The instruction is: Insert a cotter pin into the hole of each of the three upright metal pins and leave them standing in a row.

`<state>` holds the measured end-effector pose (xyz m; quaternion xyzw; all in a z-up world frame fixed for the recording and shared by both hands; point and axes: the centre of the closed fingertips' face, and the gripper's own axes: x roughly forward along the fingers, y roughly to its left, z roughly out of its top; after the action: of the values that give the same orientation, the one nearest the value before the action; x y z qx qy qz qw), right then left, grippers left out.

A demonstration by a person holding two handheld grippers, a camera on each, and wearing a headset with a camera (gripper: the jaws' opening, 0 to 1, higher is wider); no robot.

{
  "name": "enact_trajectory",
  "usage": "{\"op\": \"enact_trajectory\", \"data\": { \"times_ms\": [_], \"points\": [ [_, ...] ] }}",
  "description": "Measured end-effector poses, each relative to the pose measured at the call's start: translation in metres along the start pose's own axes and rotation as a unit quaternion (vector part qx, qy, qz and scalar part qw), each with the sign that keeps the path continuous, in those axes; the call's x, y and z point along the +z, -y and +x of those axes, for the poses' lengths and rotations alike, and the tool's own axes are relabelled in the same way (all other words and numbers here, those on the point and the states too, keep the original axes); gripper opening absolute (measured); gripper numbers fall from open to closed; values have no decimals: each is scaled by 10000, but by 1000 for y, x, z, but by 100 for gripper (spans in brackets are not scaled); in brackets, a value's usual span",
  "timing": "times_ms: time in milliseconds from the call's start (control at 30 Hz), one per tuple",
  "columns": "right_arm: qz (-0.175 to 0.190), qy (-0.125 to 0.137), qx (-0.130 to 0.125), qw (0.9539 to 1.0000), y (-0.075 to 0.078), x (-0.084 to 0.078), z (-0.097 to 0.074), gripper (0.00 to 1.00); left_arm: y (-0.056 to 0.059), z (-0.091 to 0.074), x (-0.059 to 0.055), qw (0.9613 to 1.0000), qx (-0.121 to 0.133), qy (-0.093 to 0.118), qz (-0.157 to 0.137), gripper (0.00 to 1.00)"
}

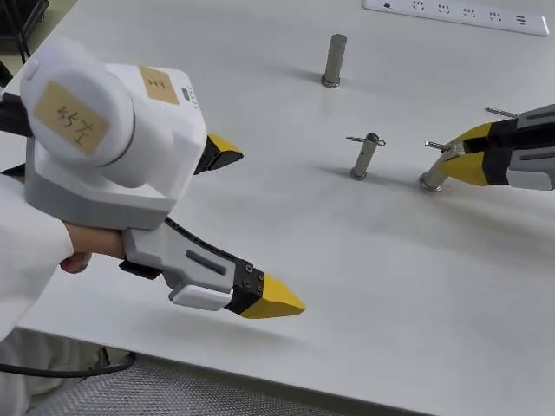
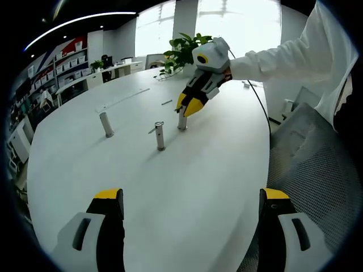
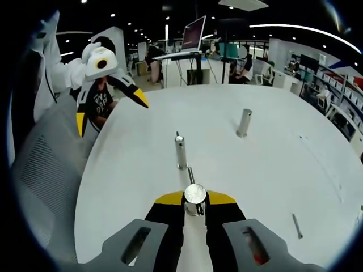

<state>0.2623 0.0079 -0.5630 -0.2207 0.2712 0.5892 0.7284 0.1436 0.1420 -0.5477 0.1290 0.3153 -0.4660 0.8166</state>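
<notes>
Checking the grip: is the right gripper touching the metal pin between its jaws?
Touching. The right gripper view shows the right gripper closed against both sides of the pin.

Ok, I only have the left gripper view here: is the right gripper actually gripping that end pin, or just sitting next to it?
Observer: Gripping. In the right gripper view, the right gripper has both jaws pressed against the end pin.
Operator: Your view hides its top from me. Does it have a cotter pin in it?
Observer: It seems so. The head view shows a cotter pin sticking out sideways near its top.
</notes>
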Motion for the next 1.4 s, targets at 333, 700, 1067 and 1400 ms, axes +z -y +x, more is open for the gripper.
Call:
{"op": "enact_trajectory", "data": {
  "times_ms": [333, 700, 1067, 1400],
  "points": [
    [-140, -94, 48, 9998, 1, -3, 3, 8, 0, 1, -1, 10000, -14, -44, 58, 99],
    [-141, -129, 35, 9998, 2, -5, 6, 8, -1, -1, -4, 10000, -14, -68, 55, 99],
    [104, 65, 58, 9999, -1, -2, 7, 9, 1, -2, -7, 9999, -56, -121, -58, 97],
    [332, 326, 59, 9989, -11, 15, -1, 23, 1, -2, -2, 10000, -19, -50, -82, 98]
  ]
}}
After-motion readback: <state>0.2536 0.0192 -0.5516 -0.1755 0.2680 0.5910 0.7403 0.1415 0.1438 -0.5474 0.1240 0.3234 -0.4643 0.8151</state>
